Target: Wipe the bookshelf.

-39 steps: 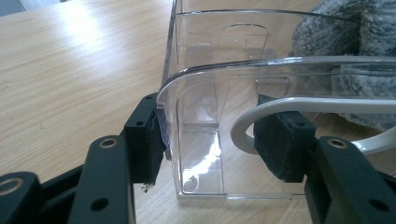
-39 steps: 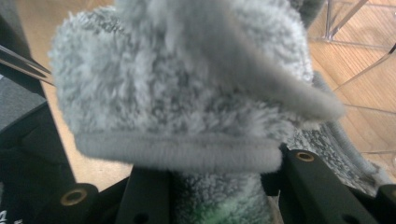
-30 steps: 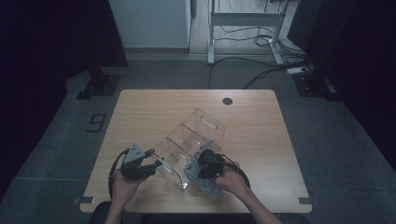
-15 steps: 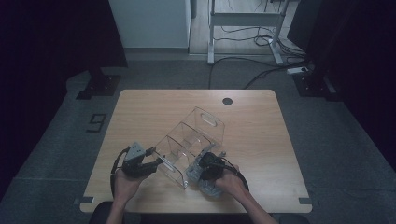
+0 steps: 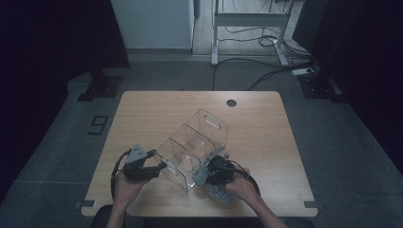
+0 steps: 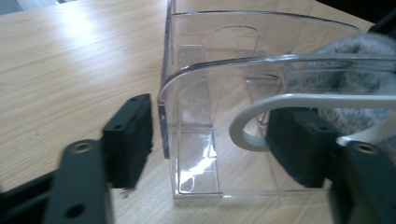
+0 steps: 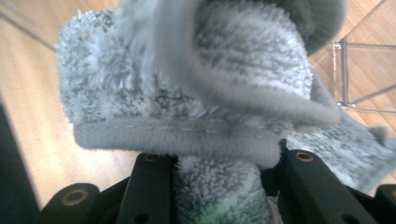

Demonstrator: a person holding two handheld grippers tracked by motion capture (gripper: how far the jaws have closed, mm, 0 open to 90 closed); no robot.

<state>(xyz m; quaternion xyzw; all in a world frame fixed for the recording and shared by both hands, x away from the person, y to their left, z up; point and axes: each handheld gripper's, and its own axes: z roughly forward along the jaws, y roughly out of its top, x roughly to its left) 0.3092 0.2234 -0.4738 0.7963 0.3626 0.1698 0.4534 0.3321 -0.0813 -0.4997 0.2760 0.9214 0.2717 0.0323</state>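
- A clear acrylic organizer point(image 5: 192, 147) lies tilted on a pale wooden table point(image 5: 142, 114), between the two grippers.
- The left gripper point(image 6: 210, 140), its jaws just widened, straddles the organizer's wall without pressing.
- The right gripper point(image 7: 219, 186) clamps a grey fluffy cloth point(image 7: 187, 93) beside the organizer.
- Beyond lie grey floor point(image 5: 62, 142), cables point(image 5: 266, 71) and a white cabinet point(image 5: 152, 21).

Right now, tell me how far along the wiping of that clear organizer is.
Midway, by the look of it. The right gripper is shut on the grey cloth, held against the clear organizer. The left gripper straddles its wall; its jaws have just been opening, pads off it. How much is wiped can't be told.
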